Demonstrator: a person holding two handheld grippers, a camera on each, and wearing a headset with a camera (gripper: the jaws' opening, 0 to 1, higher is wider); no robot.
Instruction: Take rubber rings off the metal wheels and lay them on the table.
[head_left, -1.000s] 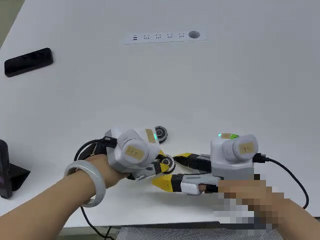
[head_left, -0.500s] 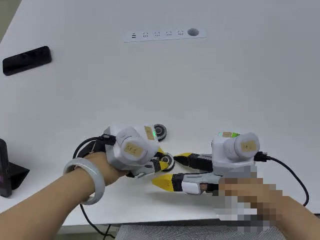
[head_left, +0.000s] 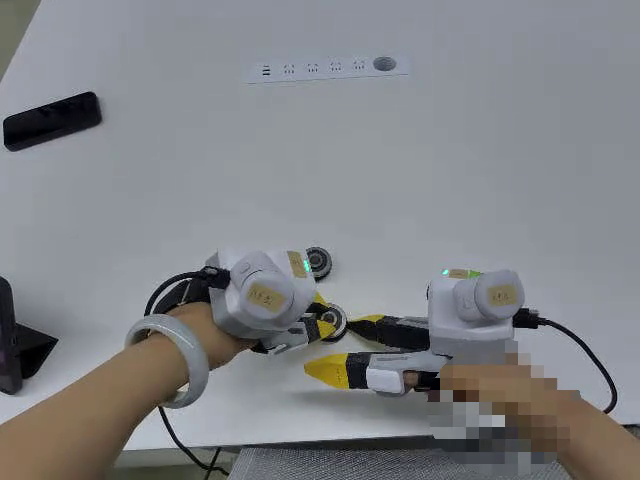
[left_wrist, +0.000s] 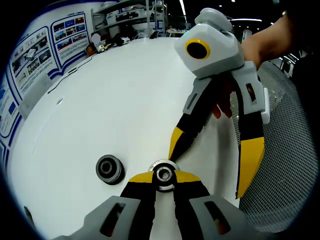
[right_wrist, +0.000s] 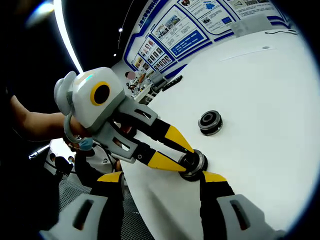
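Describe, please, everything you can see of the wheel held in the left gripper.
The wheel is small and round: a metal hub with a central hole, a dark ring around it. The left gripper is shut on it near the edge of the table, and one jaw tip of the right gripper touches its rim.

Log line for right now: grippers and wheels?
left gripper: shut on held wheel | right gripper: open, one jaw tip beside that wheel | second wheel: flat on table, apart
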